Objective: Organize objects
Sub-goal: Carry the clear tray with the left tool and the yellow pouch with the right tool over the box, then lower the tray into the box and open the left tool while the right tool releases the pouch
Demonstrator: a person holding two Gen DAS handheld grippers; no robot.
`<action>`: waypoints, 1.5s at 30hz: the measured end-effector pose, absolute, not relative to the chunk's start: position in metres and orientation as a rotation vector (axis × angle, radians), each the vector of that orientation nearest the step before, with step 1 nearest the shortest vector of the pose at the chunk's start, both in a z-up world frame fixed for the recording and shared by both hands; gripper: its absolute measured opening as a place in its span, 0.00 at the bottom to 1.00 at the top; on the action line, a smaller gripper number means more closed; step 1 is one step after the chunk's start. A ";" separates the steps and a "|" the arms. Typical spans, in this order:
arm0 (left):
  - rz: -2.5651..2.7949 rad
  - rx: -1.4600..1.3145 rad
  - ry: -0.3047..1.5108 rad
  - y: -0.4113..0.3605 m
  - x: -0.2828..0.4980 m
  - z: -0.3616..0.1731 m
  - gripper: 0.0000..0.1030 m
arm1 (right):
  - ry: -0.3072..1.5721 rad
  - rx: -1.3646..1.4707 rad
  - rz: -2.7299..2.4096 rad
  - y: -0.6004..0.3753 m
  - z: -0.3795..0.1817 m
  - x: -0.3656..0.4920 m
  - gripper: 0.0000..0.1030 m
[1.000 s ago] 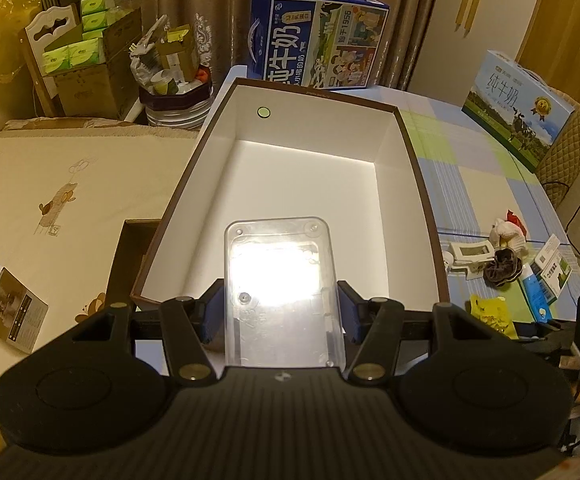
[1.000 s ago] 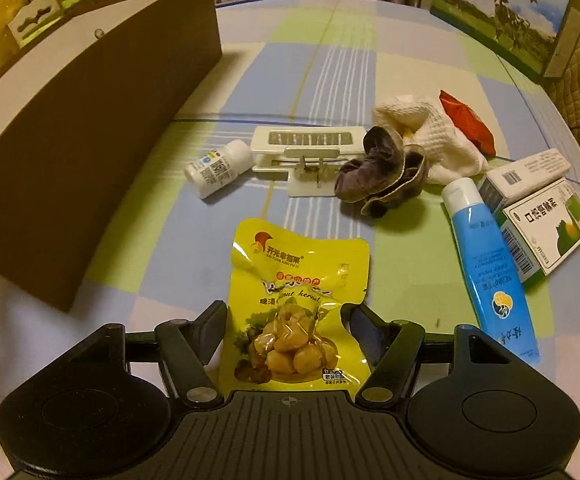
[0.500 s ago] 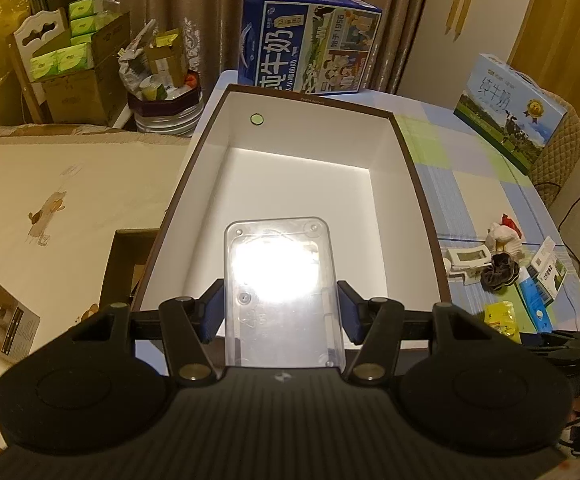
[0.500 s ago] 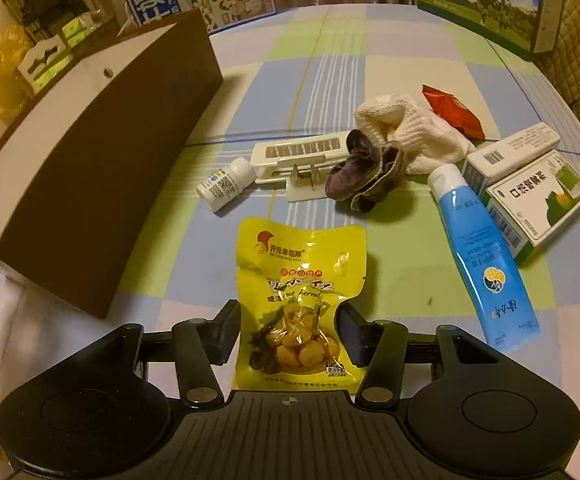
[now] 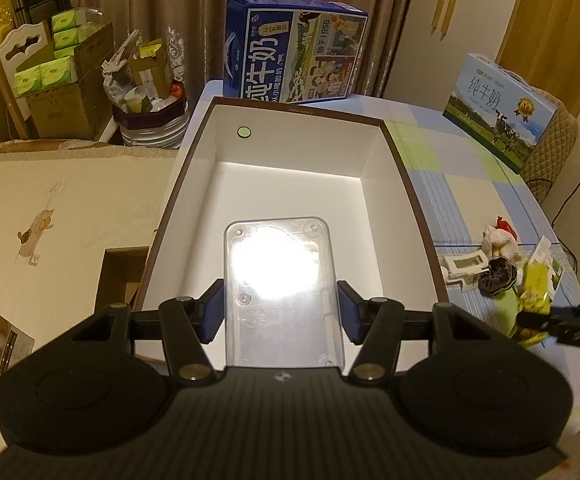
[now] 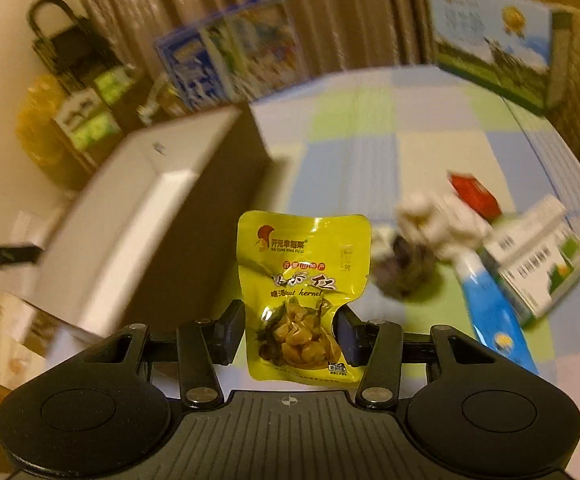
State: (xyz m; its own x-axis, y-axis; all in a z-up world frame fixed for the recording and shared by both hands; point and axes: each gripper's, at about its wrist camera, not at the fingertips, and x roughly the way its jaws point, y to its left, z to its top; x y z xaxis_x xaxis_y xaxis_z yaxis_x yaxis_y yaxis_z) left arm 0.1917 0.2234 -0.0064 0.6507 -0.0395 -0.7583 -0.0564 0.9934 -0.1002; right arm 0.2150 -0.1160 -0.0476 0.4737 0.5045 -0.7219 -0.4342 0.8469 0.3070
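My left gripper is shut on a clear plastic case, held over the near end of the open brown box with white lining. Glare hides the top of the case. In the right wrist view my right gripper has its jaws closing on the lower half of a yellow snack pouch. The pads pinch its sides in, and the pouch hangs clear of the tablecloth. The box stands to the left of it. The left wrist view shows the pouch raised at the far right.
On the checked cloth to the right lie a blue tube, medicine boxes, a white cloth, a red packet and a dark scrunchie. Two milk cartons stand at the table's back.
The right gripper's jaws closed on the yellow pouch and lifted it off the table, the view tilting up. The left gripper kept the clear case over the box.
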 end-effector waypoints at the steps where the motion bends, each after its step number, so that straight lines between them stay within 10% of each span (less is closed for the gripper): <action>1: 0.010 -0.117 0.862 0.224 0.194 -0.007 0.51 | 0.900 0.096 0.602 -0.110 -0.039 0.215 0.44; 14: -0.012 -0.099 0.839 0.234 0.235 -0.004 0.51 | 0.876 0.097 0.866 0.008 0.006 0.245 0.44; 45: -0.008 -0.034 0.956 0.271 0.401 -0.056 0.51 | 0.909 -0.381 0.810 0.144 -0.094 0.398 0.52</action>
